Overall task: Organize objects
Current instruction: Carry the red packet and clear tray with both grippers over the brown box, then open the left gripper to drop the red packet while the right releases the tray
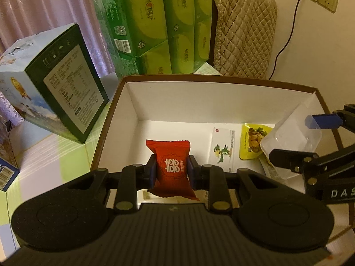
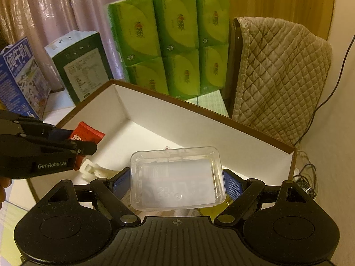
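A red packet is gripped between the blue pads of the left tongs and is held above the near-left part of an open box with white walls and a brown rim. A clear plastic case is clamped across its width by the right tongs and is held over the near-right part of the same box. On the box floor, a white card with a green figure and a yellow packet are seen lying just beside each other toward the right wall; a white plastic piece is seen near the left tongs in the right wrist view. The far half of the floor and the far-left corner are left bare, and the space between the two tongs is open. The box is set on a table with a pale checked cover. Beyond its far edge, a stack of green tissue packs is placed close to the rim, with a quilted cover to the right of it. Off the left edge, a dark carton is seen near the rim, and a blue milk carton farther left.
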Tool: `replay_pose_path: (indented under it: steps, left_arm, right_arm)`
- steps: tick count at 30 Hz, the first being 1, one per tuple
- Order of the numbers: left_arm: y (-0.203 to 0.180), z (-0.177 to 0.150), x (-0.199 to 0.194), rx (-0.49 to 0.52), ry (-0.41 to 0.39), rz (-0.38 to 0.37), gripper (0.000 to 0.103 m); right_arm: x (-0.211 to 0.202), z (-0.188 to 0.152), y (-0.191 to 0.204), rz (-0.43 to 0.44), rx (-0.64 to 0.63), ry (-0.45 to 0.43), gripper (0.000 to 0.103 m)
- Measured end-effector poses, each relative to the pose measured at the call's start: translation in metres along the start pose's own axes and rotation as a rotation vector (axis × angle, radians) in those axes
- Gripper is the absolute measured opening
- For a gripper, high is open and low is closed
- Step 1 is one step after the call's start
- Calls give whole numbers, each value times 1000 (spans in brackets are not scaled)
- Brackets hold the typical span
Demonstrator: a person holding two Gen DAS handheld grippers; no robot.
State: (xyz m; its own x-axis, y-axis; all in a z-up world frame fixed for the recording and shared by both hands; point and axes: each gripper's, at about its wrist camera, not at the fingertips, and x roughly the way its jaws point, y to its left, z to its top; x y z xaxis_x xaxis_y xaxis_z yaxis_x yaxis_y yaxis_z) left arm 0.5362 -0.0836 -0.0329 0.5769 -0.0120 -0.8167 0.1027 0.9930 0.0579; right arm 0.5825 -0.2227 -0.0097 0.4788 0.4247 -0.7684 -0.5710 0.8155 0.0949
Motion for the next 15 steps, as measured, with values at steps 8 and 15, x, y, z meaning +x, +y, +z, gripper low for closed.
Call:
replay_pose_path:
  steps: [8,15]
  left_arm:
    - [-2,13,30,27,39,5,24]
    - [-2,19,50,39,65,14,24]
  right_arm:
    - [21,3,-12,-28,26,31,83]
    - [30,3,-21,-42,50,38,83]
